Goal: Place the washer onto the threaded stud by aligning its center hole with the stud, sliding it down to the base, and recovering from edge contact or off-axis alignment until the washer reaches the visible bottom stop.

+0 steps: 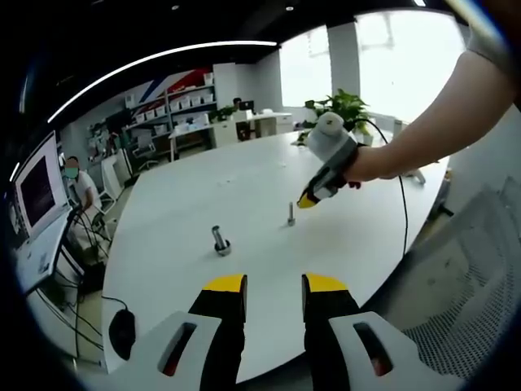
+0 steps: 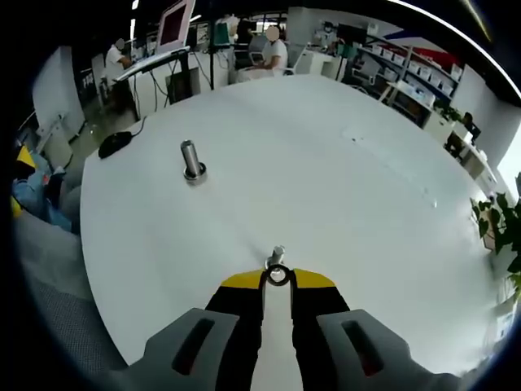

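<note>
White and round, the desk [image 2: 342,187] carries two metal studs. One is the threaded stud [image 2: 277,255], small and upright, just beyond the right gripper [image 2: 278,281]; the other is a thicker stud on a round base [image 2: 192,160], standing well apart toward the desk's far left in the right gripper view. The left gripper view gives the same count: the small stud [image 1: 291,214] and the thicker one [image 1: 221,240], apart from each other on the bare desk top [image 1: 244,179].

One washer [image 2: 278,275] shows, a small metal ring pinched edge-on between the right gripper's yellow-tipped fingers [image 2: 313,279], which are drawn narrow around it. It sits just beside the stud's top, close above it, not yet threaded over it; whether ring and stud touch cannot be told.

From the left gripper view, the right gripper [image 1: 308,199] hangs tip-down near the small stud, held in a person's hand [image 1: 362,169]. The left gripper [image 1: 273,285] hovers over the near edge of the desk, its two fingers [image 1: 226,287] parted by a moderate gap with nothing between them.

One black computer mouse [image 2: 115,143] lies at the desk's edge. Two monitors [image 2: 173,24] stand beyond, and a potted plant [image 1: 340,110] sits by the window. No writing is readable.
</note>
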